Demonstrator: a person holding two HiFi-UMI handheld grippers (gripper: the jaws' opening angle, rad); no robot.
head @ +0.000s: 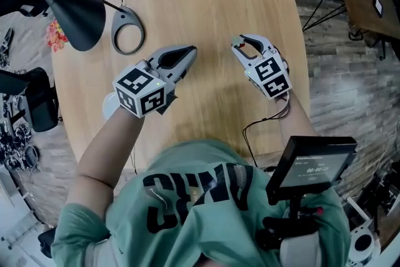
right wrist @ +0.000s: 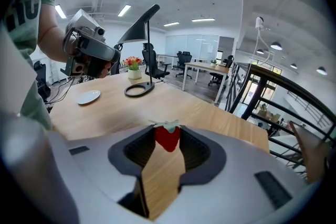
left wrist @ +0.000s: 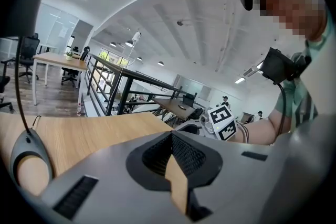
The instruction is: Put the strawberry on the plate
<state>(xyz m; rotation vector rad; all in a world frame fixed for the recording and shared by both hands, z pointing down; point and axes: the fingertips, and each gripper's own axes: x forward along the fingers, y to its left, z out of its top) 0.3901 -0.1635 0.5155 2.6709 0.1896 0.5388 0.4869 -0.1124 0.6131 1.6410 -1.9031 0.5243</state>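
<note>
A small red strawberry (right wrist: 167, 139) with a green top sits pinched between the tips of my right gripper (right wrist: 168, 132), held above the wooden table (right wrist: 105, 113). In the head view the right gripper (head: 240, 42) hovers over the table's right half. A white plate (right wrist: 87, 96) lies on the table's left side; in the head view only a sliver of the plate (head: 108, 108) shows beside the left marker cube. My left gripper (head: 190, 50) hangs over the table's middle left, tips together with nothing between them; the left gripper (left wrist: 171, 136) view shows only bare wood under its jaws.
A black desk lamp (head: 78, 15) leans over the table's far left, its ring base (head: 128, 34) on the wood beside it. The ring base (right wrist: 139, 90) lies just beyond the plate. A potted flower (right wrist: 134, 66) stands behind. A black railing (right wrist: 273, 92) runs past the table's far edge.
</note>
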